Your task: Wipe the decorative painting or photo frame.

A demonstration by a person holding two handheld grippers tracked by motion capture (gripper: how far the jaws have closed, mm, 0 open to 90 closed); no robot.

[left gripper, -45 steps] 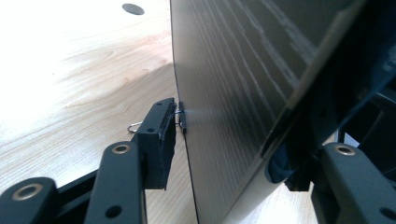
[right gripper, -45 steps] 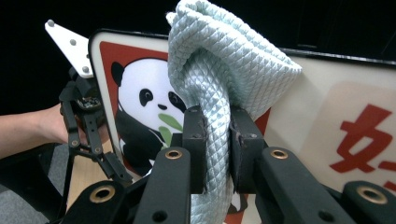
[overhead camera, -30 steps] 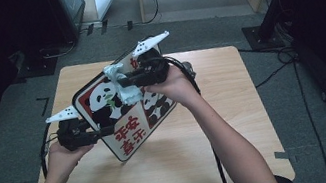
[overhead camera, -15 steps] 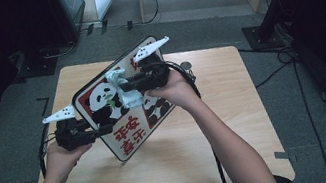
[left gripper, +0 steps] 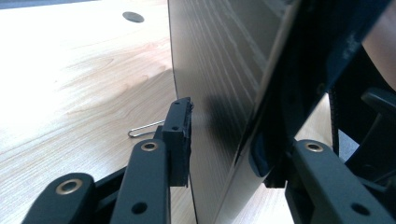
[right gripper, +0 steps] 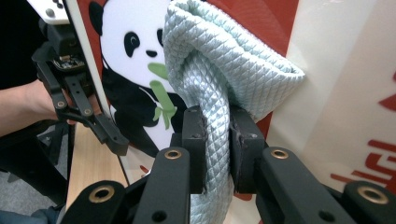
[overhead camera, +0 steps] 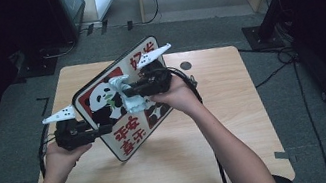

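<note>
Grey carpeted floor (overhead camera: pixel 307 112) surrounds a pale wooden worktop (overhead camera: pixel 222 152); dark equipment is seen at the far left and right.

Item one: a panda sign board (overhead camera: pixel 119 114), red and cream with a panda picture and red characters, is held tilted above the left half of the worktop, its low near corner close to the wood.

Item two: a pale blue quilted cloth (right gripper: pixel 219 84), folded, is pressed against the printed face of the board, over the panda.

Item three: the right hand-held gripper (right gripper: pixel 217 154) is clamped tightly on the cloth, the fabric pinched between both pads.

Item four: the left hand-held gripper (left gripper: pixel 229 140) is set at the board's left edge, one jaw on either side of it; its jaws have just been closing. The left pad (left gripper: pixel 180 140) lies just beside the wood-grain back; whether contact is made cannot be told.

Item five: a wire paper clip (left gripper: pixel 144 129) lies on the worktop behind the board.
</note>
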